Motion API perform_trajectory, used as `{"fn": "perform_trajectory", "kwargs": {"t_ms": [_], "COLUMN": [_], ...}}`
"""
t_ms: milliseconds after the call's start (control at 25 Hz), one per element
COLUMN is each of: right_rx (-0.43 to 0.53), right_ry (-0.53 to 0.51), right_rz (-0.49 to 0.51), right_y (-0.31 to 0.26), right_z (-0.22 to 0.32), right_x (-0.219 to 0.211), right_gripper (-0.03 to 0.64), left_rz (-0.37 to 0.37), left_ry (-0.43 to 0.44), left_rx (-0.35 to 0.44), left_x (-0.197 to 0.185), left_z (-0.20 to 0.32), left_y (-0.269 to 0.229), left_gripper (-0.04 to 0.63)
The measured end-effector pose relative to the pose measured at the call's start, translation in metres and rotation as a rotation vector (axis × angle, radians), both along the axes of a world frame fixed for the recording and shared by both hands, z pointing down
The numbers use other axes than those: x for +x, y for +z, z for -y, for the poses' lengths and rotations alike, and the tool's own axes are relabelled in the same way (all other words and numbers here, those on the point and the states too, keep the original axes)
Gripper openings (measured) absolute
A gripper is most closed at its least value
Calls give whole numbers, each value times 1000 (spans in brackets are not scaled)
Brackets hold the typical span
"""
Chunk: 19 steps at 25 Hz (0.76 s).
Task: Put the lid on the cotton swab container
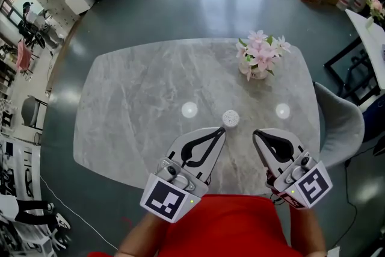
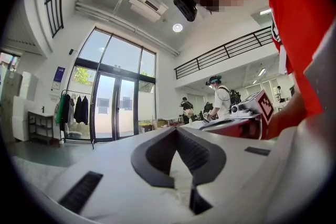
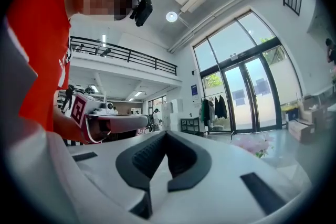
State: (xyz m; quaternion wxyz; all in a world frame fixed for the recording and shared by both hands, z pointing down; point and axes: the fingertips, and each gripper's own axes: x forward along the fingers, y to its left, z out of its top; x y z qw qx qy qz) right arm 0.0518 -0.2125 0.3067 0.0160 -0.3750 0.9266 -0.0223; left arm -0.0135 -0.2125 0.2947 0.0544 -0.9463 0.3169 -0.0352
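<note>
The cotton swab container (image 1: 231,118) is a small round tub with white swab tips showing at its top. It stands uncovered on the grey marble table (image 1: 132,99), near the front edge. I cannot pick out a lid; two round white spots (image 1: 189,109) (image 1: 283,110) lie either side of the tub and may be discs or light reflections. My left gripper (image 1: 224,129) is shut and empty, with its tip just in front of the tub. My right gripper (image 1: 255,132) is also shut and empty, a little to the tub's right. Both gripper views look out into the room over closed jaws (image 2: 176,129) (image 3: 166,134).
A vase of pink flowers (image 1: 258,57) stands at the table's far right. A grey chair (image 1: 340,123) sits at the right edge. The person's red shirt (image 1: 228,226) fills the bottom of the head view. Shelves and boxes line the room's edges.
</note>
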Motion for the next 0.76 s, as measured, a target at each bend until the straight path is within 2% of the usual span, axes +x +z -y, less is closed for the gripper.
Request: {"fn": "perform_trajectory", "kwargs": {"t_ms": [760], "right_rx": [-7], "right_ry": [-11], "right_rz": [-3], "right_y": [3], "right_z": [2], "right_x": [0], "right_gripper": [12], "left_rz": [1], "left_ry": [-3], "left_rx": [-7], "left_x": [0], "left_z": [2], "left_y": [5], "left_gripper": [14]}}
